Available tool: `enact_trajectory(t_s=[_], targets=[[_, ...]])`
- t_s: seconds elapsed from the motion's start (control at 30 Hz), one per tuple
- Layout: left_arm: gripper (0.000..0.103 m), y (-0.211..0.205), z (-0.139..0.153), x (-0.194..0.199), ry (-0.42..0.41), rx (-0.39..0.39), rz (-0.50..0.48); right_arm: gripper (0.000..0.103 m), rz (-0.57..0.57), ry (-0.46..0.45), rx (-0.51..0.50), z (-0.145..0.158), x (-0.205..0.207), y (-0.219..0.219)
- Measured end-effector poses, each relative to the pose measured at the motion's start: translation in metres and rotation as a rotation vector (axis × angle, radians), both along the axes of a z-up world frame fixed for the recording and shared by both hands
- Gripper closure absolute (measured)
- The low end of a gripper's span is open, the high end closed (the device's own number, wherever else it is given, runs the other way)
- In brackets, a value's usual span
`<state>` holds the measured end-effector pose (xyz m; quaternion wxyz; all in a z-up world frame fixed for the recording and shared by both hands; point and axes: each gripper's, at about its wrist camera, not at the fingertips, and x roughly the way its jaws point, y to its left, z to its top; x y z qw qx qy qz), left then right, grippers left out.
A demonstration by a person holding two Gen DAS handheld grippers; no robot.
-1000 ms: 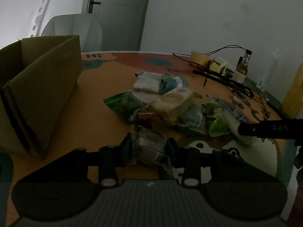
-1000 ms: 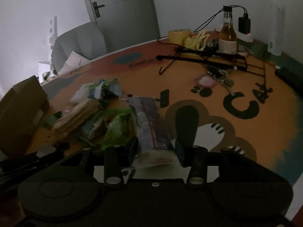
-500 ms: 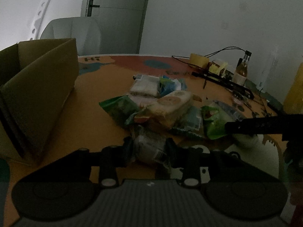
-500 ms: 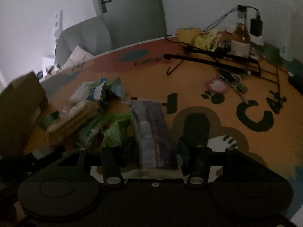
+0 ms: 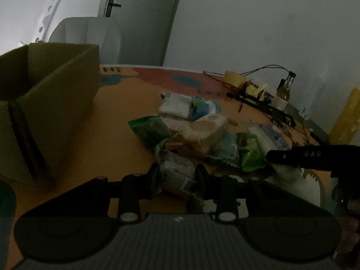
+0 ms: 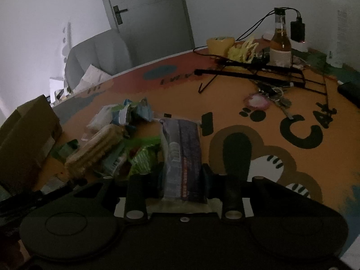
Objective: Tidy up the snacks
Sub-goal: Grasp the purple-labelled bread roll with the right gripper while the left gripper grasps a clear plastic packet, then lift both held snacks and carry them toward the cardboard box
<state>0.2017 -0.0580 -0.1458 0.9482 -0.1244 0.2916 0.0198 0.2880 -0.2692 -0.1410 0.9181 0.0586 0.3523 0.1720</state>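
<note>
Left gripper (image 5: 177,175) first: its fingers (image 5: 153,175) have just been closing and now pinch a clear-wrapped packet (image 5: 180,175) with a barcode label, low at the 6 o'clock edge of the snack pile. That packet sits between both pads, pressed from each side.

Over to the right gripper (image 6: 182,175): its fingers (image 6: 208,177) have just been closing too, and they squeeze the near end of a long dark purple packet (image 6: 182,148), which stretches away toward 12 o'clock over the orange tabletop (image 6: 225,96).

Just beyond the left gripper, the snack pile spreads out! A green bag (image 5: 149,130) lies at 11 o'clock of the held packet, a pale biscuit pack (image 5: 207,130) at 1 o'clock, a bright green wrapper (image 5: 249,153) at 2 o'clock beside it. Farther back, a white pack (image 5: 175,106) and a blue-and-white bag (image 5: 201,108) lie touching each other.

In the left wrist view the right gripper's dark arm reaches in from 3 o'clock, tip just beside the bright green wrapper.

At 9 o'clock stands the open cardboard box (image 5: 56,94), well apart from the pile.

Far across the tabletop, toward 1 o'clock: a bunch of keys (image 6: 274,96), a black wire rack (image 6: 258,74), a roll of yellow tape (image 6: 219,45) and a glass bottle (image 6: 280,45). Behind it all, a grey chair (image 5: 90,36) and a door (image 5: 144,18).
</note>
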Motion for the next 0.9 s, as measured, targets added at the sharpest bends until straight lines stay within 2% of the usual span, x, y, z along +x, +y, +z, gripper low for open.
enact_trajectory(t_s=[0.43, 0.73, 0.9], targets=[[0.070, 0.010, 0.036, -0.035, -0.096, 0.000, 0.045, 0.073, -0.005, -0.076, 0.075, 0.033, -0.033, -0.005], [0.070, 0.028, 0.063, -0.061, -0.169, -0.015, 0.066, 0.073, 0.035, -0.119, 0.093, 0.059, -0.052, 0.021], [0.070, 0.043, 0.083, -0.071, -0.204, 0.003, 0.080, 0.073, 0.064, -0.126, 0.124, 0.067, -0.060, 0.042]])
